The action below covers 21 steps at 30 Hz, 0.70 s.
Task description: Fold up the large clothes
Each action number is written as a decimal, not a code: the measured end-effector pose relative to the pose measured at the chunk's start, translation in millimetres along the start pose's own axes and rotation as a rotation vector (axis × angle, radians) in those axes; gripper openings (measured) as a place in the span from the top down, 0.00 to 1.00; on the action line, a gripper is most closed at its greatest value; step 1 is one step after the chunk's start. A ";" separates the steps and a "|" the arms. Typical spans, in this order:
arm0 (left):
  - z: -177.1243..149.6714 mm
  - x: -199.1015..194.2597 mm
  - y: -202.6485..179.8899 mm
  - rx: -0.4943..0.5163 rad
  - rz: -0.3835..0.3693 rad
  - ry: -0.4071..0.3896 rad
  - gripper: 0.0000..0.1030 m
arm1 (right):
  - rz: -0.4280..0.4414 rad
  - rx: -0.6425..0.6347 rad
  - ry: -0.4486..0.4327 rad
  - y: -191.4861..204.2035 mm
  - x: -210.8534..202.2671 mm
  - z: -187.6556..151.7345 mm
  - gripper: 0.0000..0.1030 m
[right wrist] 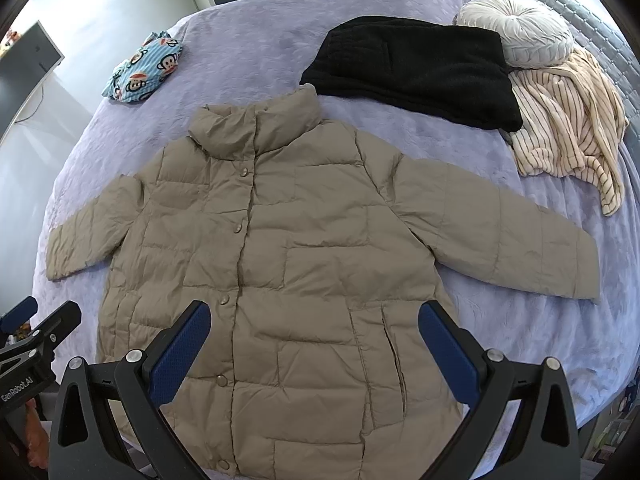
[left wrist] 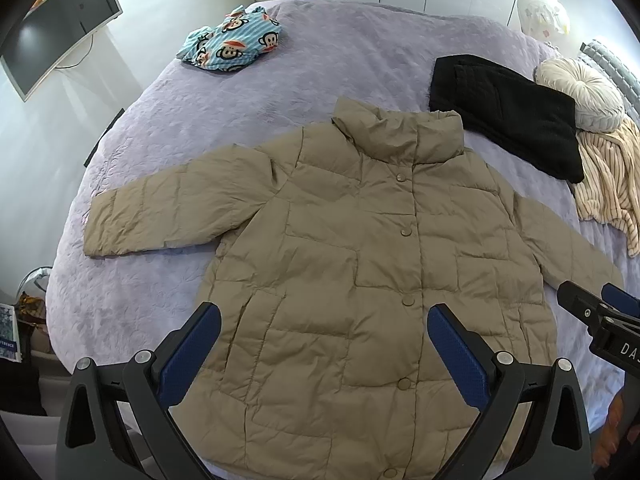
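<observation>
Khaki quilted puffer jacket (left wrist: 360, 264) is lying flat and face up on the lilac quilted bedspread (left wrist: 168, 120), snaps closed, collar pointing away, both sleeves spreading out to the sides. The left gripper (left wrist: 324, 344) is hovering over the lower hem part of this jacket with its jaws standing wide open, holding nothing; the front row of snap buttons is showing between its blue pads. The right gripper (right wrist: 314, 340) is also hanging above the lower part of the jacket, jaws wide apart and empty, and a pocket slit is lying between its fingers. Each gripper is appearing at the edge of the other camera's view.

Beyond the jaws, past the collar and to the right, a folded black knitted garment (right wrist: 416, 68) is resting on the bedspread. Touching it further right, a cream striped crumpled cloth (right wrist: 568, 120) is lying, and a round pale velvet cushion (right wrist: 520, 34) is sitting behind. Far to the left, a blue striped fabric with monkey faces (left wrist: 232, 40) is lying bunched near the far edge.
</observation>
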<state>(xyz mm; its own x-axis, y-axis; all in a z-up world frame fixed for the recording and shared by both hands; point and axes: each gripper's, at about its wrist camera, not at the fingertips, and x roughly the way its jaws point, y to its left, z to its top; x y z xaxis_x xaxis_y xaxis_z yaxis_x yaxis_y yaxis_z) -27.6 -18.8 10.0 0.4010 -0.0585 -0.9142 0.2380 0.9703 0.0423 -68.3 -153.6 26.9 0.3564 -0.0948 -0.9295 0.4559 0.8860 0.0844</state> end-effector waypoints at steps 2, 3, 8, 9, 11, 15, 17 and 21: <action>0.1 0.9 -0.7 0.002 0.000 0.000 0.00 | 0.001 0.001 0.001 0.0 0.0 0.0 0.00; -0.4 1.2 -1.3 0.003 0.001 0.001 0.00 | 0.000 0.001 0.001 0.2 0.0 0.1 0.00; -1.4 2.5 -2.1 0.007 0.000 0.002 0.00 | -0.001 0.005 0.001 -1.2 0.9 -0.3 0.00; -1.3 2.5 -2.1 0.006 0.000 0.002 0.00 | -0.001 0.007 0.001 -1.9 1.2 -0.3 0.00; -1.8 2.7 -2.5 0.004 0.000 0.003 0.00 | -0.001 0.006 0.002 -2.4 1.9 -0.6 0.00; -2.1 3.1 -3.3 0.005 0.000 0.001 0.00 | 0.002 0.005 0.002 -2.8 2.0 0.1 0.00; -2.3 3.2 -2.6 0.005 -0.001 0.000 0.00 | 0.003 0.003 0.000 -1.7 1.3 0.1 0.00; -3.2 3.4 -2.7 0.006 -0.002 0.001 0.00 | 0.004 0.003 0.000 -0.2 0.7 0.0 0.00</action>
<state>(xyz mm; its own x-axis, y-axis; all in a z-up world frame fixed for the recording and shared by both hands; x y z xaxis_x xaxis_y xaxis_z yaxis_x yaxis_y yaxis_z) -29.8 -20.8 5.5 0.3999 -0.0607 -0.9145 0.2443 0.9688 0.0425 -68.1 -153.9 26.2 0.3578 -0.0912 -0.9293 0.4568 0.8851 0.0890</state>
